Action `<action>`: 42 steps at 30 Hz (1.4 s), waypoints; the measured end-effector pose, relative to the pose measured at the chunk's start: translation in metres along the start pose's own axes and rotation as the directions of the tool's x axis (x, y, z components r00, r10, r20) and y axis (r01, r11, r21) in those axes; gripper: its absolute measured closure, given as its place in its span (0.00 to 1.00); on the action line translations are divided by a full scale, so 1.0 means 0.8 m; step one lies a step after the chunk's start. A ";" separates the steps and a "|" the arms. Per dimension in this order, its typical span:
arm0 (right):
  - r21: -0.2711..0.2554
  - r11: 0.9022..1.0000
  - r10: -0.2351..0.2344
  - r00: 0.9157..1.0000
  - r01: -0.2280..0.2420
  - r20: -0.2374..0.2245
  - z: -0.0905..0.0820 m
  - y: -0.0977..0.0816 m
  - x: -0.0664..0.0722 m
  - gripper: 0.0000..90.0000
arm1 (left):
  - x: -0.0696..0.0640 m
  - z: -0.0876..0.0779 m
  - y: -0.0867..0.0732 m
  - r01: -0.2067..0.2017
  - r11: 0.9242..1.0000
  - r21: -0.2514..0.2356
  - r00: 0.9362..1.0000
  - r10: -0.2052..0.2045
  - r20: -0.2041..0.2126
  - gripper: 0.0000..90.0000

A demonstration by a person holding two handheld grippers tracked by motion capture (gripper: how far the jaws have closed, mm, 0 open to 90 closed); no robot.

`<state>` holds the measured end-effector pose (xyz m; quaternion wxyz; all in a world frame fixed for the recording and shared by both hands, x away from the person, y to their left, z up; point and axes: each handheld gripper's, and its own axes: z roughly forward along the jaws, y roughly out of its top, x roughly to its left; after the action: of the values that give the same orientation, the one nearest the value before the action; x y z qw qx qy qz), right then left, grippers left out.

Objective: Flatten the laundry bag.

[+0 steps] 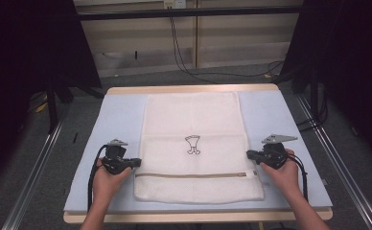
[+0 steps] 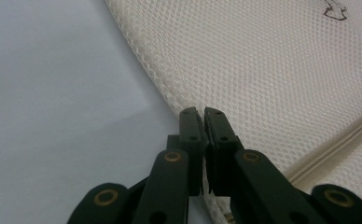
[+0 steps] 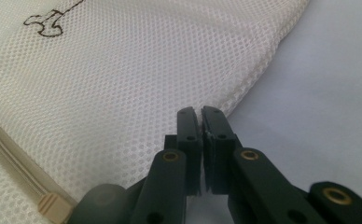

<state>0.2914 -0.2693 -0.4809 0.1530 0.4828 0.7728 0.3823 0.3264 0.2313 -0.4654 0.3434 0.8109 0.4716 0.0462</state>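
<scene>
Desk, pale blue; mesh laundry bag lying flat at its centre, zip toward the person; left tongs and right tongs each pinching a side edge near the zip: apparent fold step, next move probably lifting both edges evenly.

A pale blue mat covers a light wooden table, whose edge shows as a thin strip at twelve o'clock and again at six o'clock. Grey carpet surrounds the table. Black cables trail down the beige wall panels at twelve o'clock. Dark curtains hang at ten and two o'clock. Metal rails run along the floor at nine and three o'clock.
</scene>
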 end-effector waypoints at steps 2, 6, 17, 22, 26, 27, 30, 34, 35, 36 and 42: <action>0.001 1.000 0.002 1.000 -0.002 -0.012 0.002 0.001 0.003 0.96 | 0.004 -0.004 -0.001 0.001 1.000 0.003 1.000 -0.001 -0.014 0.96; -0.003 1.000 -0.011 1.000 0.010 -0.025 0.005 0.004 0.010 0.96 | 0.007 -0.011 -0.005 0.017 1.000 -0.001 1.000 -0.017 -0.009 0.96; 0.000 1.000 -0.026 0.998 0.026 -0.053 0.009 0.004 0.018 0.96 | 0.016 -0.021 -0.009 0.027 1.000 0.009 0.999 -0.027 -0.019 0.96; 0.003 0.999 -0.037 0.998 0.037 -0.058 0.009 0.004 0.022 0.96 | 0.016 -0.023 -0.010 0.030 0.999 0.015 0.999 -0.030 -0.020 0.96; -0.004 0.999 -0.034 0.997 0.034 -0.065 0.008 0.003 0.022 0.96 | 0.017 -0.025 -0.011 0.029 0.999 0.015 0.999 -0.029 -0.019 0.96; -0.005 0.999 -0.034 0.998 0.034 -0.061 0.007 0.003 0.023 0.96 | 0.017 -0.026 -0.011 0.026 0.999 0.018 1.000 -0.026 -0.016 0.96; 0.002 0.999 -0.050 0.997 0.050 -0.058 0.009 0.003 0.023 0.96 | 0.016 -0.025 -0.010 0.018 0.999 0.034 1.000 -0.017 -0.014 0.95; -0.001 0.999 -0.053 0.997 0.053 -0.056 0.009 0.003 0.023 0.94 | 0.015 -0.026 -0.008 0.021 1.000 0.024 0.999 -0.020 -0.026 0.89; 0.000 0.998 -0.055 0.997 0.055 -0.052 0.009 0.002 0.023 0.91 | 0.014 -0.027 -0.007 0.013 1.000 0.001 0.999 -0.013 -0.042 0.84; -0.002 0.998 -0.059 0.997 0.059 -0.044 0.008 0.002 0.024 0.90 | 0.013 -0.028 -0.006 0.022 1.000 -0.015 0.999 -0.023 -0.041 0.80; -0.049 0.996 -0.078 0.996 0.075 -0.053 -0.007 -0.001 0.027 0.90 | 0.002 -0.036 0.007 -0.007 0.999 -0.039 0.999 0.005 -0.038 0.73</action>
<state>0.2772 -0.2535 -0.4752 0.1574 0.4386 0.7855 0.4072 0.3197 0.2453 -0.4405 0.3500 0.8045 0.4745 0.0716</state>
